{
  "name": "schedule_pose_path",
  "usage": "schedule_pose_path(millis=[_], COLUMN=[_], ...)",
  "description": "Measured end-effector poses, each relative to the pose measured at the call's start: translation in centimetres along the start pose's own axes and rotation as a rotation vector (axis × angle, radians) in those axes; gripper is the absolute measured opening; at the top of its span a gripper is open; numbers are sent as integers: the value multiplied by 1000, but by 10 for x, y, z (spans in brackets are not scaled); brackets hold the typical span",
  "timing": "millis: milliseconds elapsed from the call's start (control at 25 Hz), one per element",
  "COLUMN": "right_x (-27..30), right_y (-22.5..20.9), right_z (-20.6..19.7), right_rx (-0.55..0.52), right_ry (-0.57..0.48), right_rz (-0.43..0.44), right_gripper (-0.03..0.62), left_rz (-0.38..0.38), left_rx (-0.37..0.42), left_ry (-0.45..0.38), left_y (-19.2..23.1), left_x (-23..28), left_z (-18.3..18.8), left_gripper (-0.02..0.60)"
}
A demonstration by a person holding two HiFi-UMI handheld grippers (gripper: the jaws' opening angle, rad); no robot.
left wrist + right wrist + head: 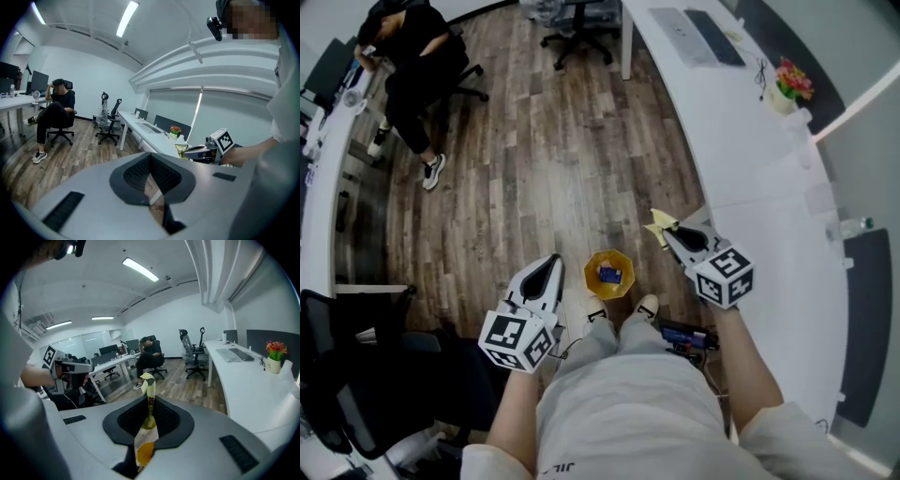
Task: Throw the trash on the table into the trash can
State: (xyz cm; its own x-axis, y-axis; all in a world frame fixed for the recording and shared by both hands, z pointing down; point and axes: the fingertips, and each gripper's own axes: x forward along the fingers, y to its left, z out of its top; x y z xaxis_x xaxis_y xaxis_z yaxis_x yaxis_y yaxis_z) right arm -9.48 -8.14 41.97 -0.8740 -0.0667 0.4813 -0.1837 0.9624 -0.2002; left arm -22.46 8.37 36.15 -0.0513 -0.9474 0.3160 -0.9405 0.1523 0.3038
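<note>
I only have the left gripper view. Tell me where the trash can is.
Observer: The yellow trash can stands on the floor, just ahead of the person's shoes.
Operator: Report its contents.
Observer: One blue item lies inside.
Operator: Place the right gripper against it.
Observer: In the head view the right gripper, shut on a yellow wrapper, is right of the can, not above it.
</note>
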Motion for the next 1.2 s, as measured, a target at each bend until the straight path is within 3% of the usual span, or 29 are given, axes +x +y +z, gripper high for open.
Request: schedule_pose_path(millis=[280,560,840,1040,1200], right_x=[24,45,93,128,166], right_y=[26,17,9,18,7], right_z=[-11,-63,-134,-209,-265], right_rx=[-53,-31,-48,-63,-93], right_ry=[48,152,249,338,377], right_rz=[118,185,270,306,304], right_gripper=[55,55,55,55,55], left_rz=[6,25,41,55,66], left_rx=[-7,-48,-80,-114,-158], left_ry=[37,90,139,211,221], left_y=[5,11,33,61,82], left_x=[3,17,50,58,81], left_z=[-13,-45,-95,-157,-204], left_gripper=[2,0,1,1,1])
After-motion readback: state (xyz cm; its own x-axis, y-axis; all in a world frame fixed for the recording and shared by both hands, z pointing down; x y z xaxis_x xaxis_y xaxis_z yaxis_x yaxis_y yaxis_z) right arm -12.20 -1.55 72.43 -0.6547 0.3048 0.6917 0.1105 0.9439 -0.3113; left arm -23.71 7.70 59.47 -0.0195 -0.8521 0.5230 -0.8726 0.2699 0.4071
